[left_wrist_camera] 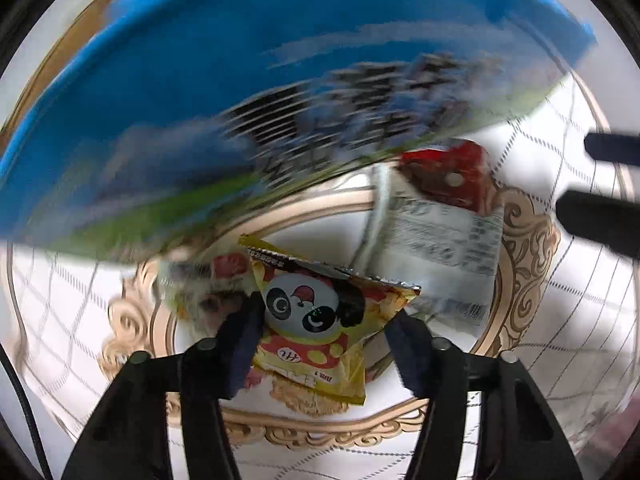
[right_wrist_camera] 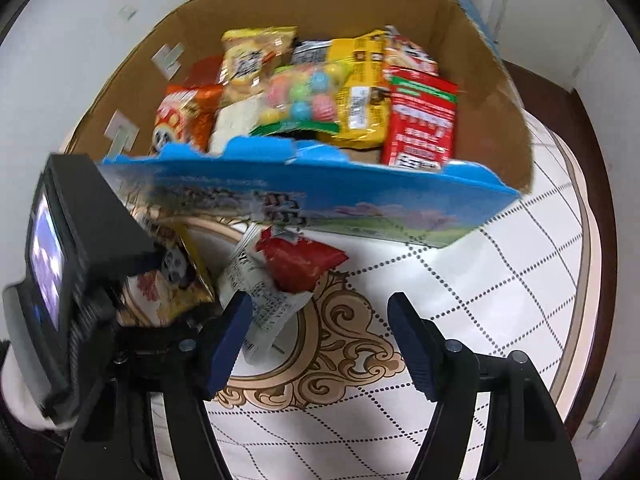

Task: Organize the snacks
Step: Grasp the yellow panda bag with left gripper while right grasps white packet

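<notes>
My left gripper [left_wrist_camera: 324, 316] is shut on a yellow panda snack packet [left_wrist_camera: 320, 320], held in front of the blue wall of the cardboard box [left_wrist_camera: 200, 80]. The same packet [right_wrist_camera: 172, 280] shows at the left in the right wrist view, beside the left gripper's body. A red and white snack packet [left_wrist_camera: 444, 216] lies on the table by the box; in the right wrist view it [right_wrist_camera: 280, 276] is just ahead of my right gripper's left finger. My right gripper [right_wrist_camera: 320, 320] is open and empty above the table. The box [right_wrist_camera: 500, 128] holds several snack packets.
The round table has a white grid-patterned cloth [right_wrist_camera: 500, 280] with gold ornament. Its edge and dark floor lie at the right [right_wrist_camera: 600, 240]. My right gripper's fingers [left_wrist_camera: 600, 208] show at the right of the left wrist view. Another small packet [left_wrist_camera: 200, 288] lies behind the panda packet.
</notes>
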